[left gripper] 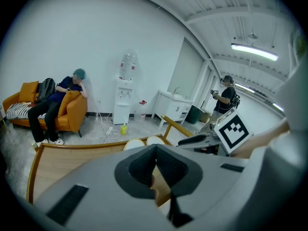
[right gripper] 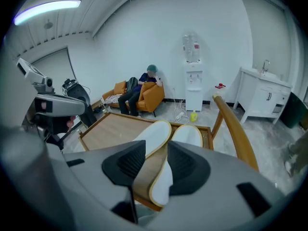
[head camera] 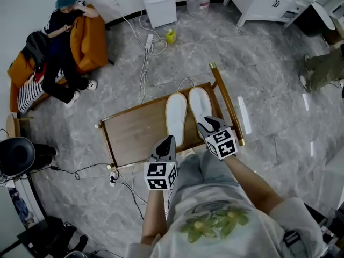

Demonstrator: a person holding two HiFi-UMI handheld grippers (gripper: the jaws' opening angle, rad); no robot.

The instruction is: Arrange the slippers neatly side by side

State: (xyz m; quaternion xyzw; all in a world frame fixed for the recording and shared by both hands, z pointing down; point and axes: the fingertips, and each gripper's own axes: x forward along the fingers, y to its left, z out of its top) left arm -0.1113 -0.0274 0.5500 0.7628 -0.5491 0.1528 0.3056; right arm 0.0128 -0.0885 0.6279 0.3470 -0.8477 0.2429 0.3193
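Two white slippers lie side by side, toes pointing away, on the right part of a low wooden table (head camera: 134,130): the left slipper (head camera: 176,117) and the right slipper (head camera: 199,107). My right gripper (head camera: 211,126) hovers at the heel of the right slipper (right gripper: 188,134). Its jaws stand apart, and the heel edge shows in the gap without the pads pressing on it. My left gripper (head camera: 164,145) hangs over the table's near edge behind the left slipper. Its pads meet at the tips with nothing between them.
A raised wooden rail (head camera: 226,98) runs along the table's right side. Cables and a power strip (head camera: 148,43) lie on the floor beyond, beside a yellow bottle (head camera: 170,35). A person sits on an orange sofa (head camera: 88,42) at far left. A water dispenser (head camera: 159,1) and a white cabinet (head camera: 269,1) stand at the back.
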